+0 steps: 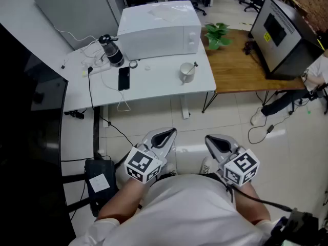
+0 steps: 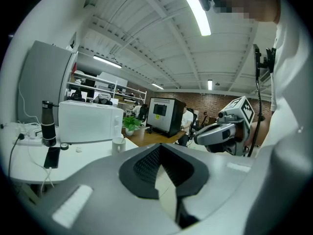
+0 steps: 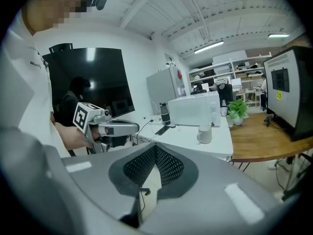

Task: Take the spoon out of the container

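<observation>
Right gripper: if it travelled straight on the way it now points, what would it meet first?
Probably the white table, at its near edge left of the mug. Nothing nearer shows in that line, though depth is unclear.

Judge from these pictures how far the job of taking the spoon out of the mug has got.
Done: nothing yet. The spoon stands in the white mug on the table.
In hand: nothing. The left gripper and right gripper are held close to the person's body, jaws shut and empty, well short of the table.
Left: step up to the table, grip the spoon's handle and lift it clear.
</observation>
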### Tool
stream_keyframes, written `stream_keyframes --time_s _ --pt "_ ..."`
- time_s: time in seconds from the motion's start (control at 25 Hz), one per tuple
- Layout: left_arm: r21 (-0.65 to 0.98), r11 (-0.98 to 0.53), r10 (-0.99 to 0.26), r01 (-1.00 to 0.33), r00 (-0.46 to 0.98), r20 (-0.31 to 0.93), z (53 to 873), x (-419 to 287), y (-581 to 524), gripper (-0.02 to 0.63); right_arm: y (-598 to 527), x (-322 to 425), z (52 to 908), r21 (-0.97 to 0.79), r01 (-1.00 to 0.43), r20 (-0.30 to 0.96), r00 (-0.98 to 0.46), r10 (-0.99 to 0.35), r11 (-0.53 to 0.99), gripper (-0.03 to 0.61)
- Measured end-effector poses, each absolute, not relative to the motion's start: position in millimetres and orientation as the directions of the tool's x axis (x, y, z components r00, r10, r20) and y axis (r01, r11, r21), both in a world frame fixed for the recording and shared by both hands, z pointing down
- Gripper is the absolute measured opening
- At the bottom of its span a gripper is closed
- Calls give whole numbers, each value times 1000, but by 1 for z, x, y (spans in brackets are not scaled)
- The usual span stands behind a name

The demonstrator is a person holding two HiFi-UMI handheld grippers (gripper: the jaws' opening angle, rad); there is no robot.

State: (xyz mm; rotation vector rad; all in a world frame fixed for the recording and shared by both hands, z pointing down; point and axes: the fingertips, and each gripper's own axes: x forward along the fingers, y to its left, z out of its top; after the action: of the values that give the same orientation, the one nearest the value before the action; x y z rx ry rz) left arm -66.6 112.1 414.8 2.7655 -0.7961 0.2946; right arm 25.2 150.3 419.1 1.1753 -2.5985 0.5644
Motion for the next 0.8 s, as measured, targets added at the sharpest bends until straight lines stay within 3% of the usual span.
stream_keyframes --time_s 0.8 --pt "208 -833 -459 -513 850 259 430 -92 47 3 78 7 421 -230 -795 372 -604 -705 561 8"
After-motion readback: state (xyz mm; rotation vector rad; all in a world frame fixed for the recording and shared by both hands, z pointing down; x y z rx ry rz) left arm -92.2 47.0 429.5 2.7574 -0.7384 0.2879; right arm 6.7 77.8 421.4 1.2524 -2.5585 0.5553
